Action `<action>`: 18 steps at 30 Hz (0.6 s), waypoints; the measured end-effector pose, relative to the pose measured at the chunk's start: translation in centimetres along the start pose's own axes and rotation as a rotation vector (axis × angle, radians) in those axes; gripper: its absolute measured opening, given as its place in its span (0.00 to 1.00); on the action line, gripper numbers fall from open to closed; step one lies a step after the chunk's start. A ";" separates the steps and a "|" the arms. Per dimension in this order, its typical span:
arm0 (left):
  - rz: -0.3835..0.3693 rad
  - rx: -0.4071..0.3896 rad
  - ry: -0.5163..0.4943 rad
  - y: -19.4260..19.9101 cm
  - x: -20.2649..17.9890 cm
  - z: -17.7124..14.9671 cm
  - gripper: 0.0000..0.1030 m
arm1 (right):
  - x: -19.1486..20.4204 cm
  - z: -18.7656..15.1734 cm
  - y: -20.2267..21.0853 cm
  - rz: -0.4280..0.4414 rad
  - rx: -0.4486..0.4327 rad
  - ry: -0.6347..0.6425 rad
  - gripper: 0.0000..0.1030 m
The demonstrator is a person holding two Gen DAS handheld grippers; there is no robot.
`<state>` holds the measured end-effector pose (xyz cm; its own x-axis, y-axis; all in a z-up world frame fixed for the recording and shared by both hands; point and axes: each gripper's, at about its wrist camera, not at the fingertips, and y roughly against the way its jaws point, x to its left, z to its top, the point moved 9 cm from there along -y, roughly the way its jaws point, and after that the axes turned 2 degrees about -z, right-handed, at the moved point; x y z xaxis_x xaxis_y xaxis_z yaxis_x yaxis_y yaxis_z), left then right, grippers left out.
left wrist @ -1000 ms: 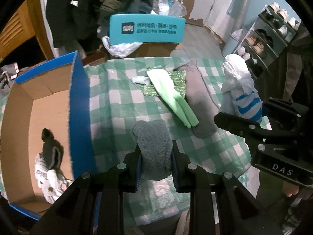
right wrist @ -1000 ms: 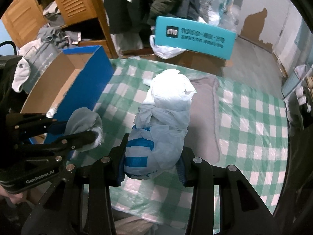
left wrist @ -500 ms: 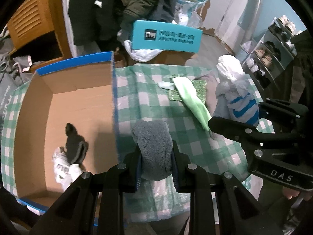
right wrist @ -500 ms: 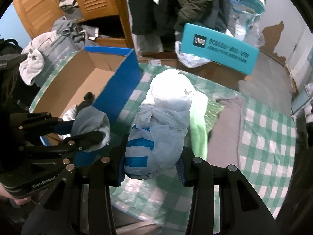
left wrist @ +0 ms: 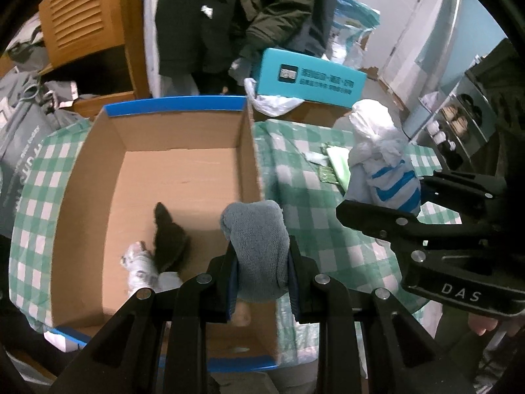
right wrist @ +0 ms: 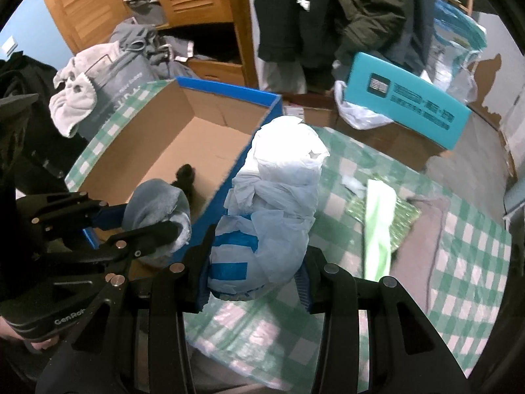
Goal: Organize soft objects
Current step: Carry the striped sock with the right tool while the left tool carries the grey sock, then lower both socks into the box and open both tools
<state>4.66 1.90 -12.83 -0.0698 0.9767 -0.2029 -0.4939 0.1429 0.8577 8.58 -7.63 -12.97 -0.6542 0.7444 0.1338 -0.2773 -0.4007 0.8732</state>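
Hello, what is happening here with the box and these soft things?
A person is sorting soft items into a cardboard box on a checked tablecloth. The left gripper holds a grey sock over the box's edge. The right gripper holds a white and blue bundle above the cloth. A dark sock already lies in the box.

Box [left wrist: 98, 197] left of towel [right wrist: 377, 223] on tablecloth [right wrist: 475, 262].

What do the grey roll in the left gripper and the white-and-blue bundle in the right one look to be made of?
Grey roll: looks like knitted fabric, matte, with a fine ribbed weave, probably a sock. White-and-blue bundle: thin crinkled plastic film, slightly glossy, with sharp creases and translucent layers, likely a bag; whatever is inside is hidden.
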 end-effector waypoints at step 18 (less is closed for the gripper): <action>0.049 0.002 0.137 0.3 7.8 -1.2 0.25 | 6.3 3.0 -3.9 0.067 0.058 0.084 0.39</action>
<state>2.93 9.32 -14.75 -0.2114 0.9516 -0.2229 -0.4853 0.0958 0.8691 7.65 0.23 -14.16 -0.7271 0.6689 0.1547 -0.1917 -0.4143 0.8897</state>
